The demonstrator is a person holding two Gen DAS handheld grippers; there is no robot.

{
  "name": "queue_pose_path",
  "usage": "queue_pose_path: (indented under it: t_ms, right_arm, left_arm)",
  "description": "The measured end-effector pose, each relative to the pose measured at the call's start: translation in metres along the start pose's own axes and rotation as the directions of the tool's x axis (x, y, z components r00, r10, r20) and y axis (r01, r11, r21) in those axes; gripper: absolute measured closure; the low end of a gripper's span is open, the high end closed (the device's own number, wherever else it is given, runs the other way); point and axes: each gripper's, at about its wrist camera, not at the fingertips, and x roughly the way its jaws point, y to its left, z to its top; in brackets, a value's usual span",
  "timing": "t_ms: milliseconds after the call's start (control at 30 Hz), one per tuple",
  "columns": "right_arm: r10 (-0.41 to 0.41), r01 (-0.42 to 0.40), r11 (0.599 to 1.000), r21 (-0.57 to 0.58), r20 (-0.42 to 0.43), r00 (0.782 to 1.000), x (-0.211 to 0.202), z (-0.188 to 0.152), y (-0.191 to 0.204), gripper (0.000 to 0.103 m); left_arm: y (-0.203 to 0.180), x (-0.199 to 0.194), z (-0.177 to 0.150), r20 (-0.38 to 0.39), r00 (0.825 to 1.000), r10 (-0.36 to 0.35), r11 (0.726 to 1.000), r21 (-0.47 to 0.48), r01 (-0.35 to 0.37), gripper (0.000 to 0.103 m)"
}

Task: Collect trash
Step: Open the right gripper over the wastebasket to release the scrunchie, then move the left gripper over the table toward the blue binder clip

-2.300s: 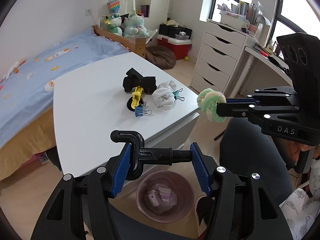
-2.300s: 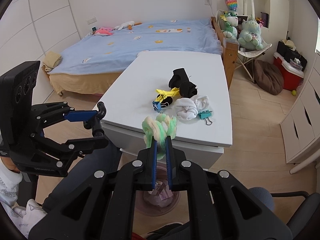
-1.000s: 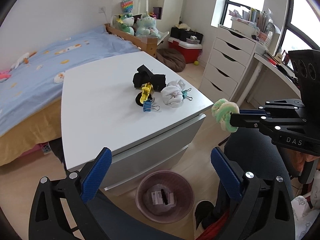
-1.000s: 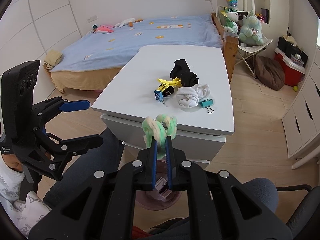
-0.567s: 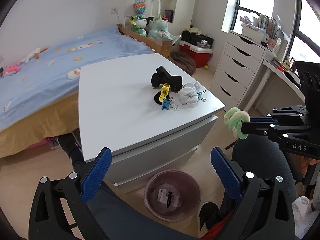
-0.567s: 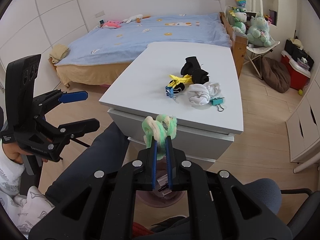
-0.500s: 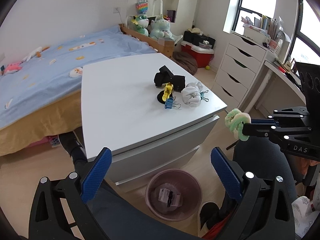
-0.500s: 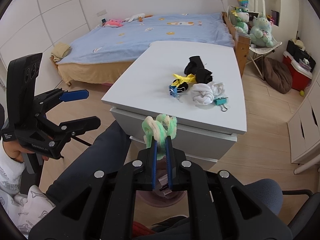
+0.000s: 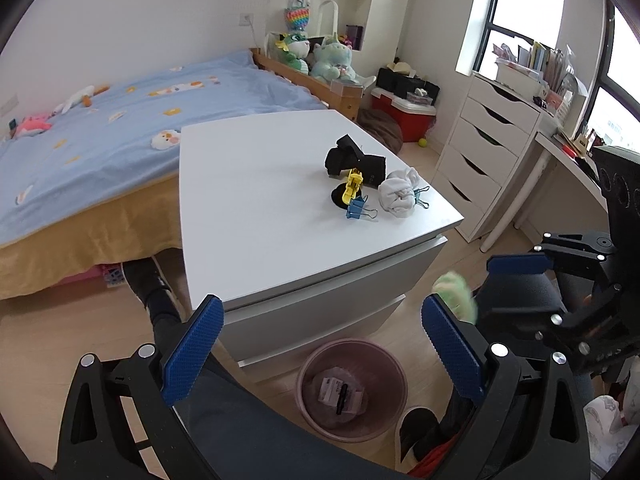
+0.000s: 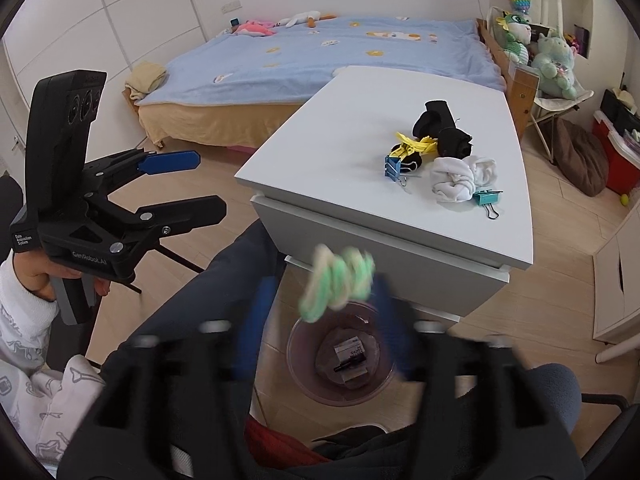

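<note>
From the left wrist, the left tool (image 9: 320, 344) hangs with jaws wide apart and nothing between them, near the front of the bench (image 9: 256, 216) and above the pink bin (image 9: 352, 388), while the green-and-white ball (image 9: 456, 292) blurs just right of it. From the right wrist, the right tool (image 10: 324, 312), jaws just sprung apart, has let that ball (image 10: 336, 280) go directly over the bin (image 10: 340, 360), evidently so it drops in. The left tool's body reads "GenRobot.AI" and "Data Acquisition System".

Left claw (image 10: 202, 184) body reads "GenRobot.AI" and "Data Acquisition System" (small print); nothing else legible.
</note>
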Motion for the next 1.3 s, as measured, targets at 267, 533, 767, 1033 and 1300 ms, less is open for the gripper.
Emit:
queue_pose_path:
  t_ms: [267,533,767,1033,1300]
  right_arm:
    - [-0.019,0.018,1.000,0.012,0.005,1.000,0.002,-0.002,-0.005,0.007]
    - [-0.032,0.031,0.999,0.036,0.013,0.999,-0.001,-0.002,-0.013,0.006]
    - [-0.062,0.060,0.996,0.059,0.022,0.998,-0.004,0.000,-0.023,0.006]
    - [-0.120,0.116,0.990,0.083,0.040,0.992,-0.009,0.007,-0.043,0.005]
    - [-0.179,0.172,0.980,0.102,0.060,0.982,-0.016,0.024,-0.068,0.005]
  left_arm:
    - [-0.001,0.001,0.000,-0.008,1.000,-0.003,1.000,0.005,0.003,0.008]
    - [-0.007,0.004,0.001,-0.019,1.000,-0.010,1.000,0.019,0.011,0.008]
    - [-0.011,0.008,0.006,-0.017,1.000,-0.023,1.000,0.020,0.023,0.008]
    - [-0.019,0.020,0.026,-0.012,0.999,-0.030,0.999,0.043,0.031,0.008]
    - [-0.025,0.037,0.047,-0.022,0.999,-0.042,0.997,0.070,0.044,0.008]
